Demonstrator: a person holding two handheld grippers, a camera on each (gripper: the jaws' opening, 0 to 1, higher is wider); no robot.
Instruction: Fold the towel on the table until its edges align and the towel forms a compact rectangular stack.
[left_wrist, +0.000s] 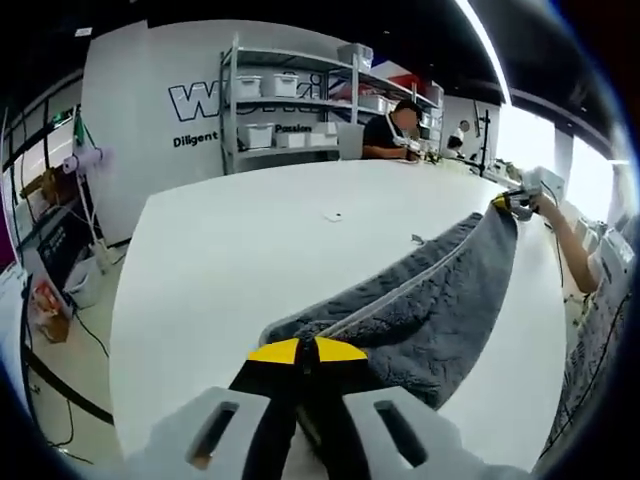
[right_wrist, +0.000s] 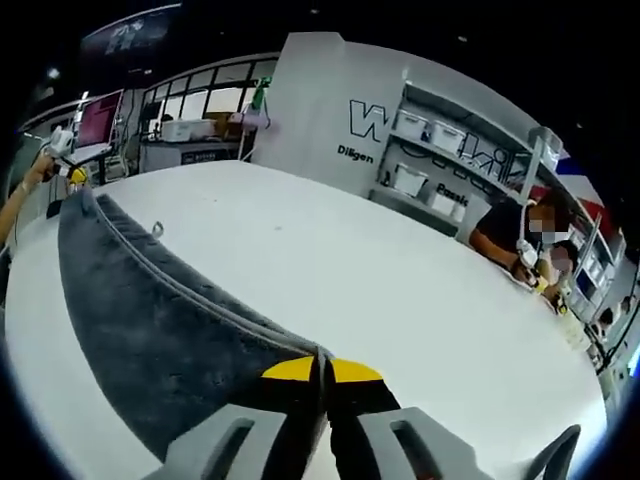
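towel (left_wrist: 430, 300): grey, soft, limp, sags between corners above white bench (left_wrist: 250, 250) | left tongs (left_wrist: 307, 352) and right tongs (right_wrist: 322, 370): clamped on opposite corners | best held at corners, kept taut

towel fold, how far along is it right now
Done: each gripper has a corner. The left gripper and right gripper are both shut on the grey towel, stretched between them over the white table. In hand: it appears already doubled along its length, a pale band running along it. Left: fold it shorter, align the edges and lay down a compact rectangle.
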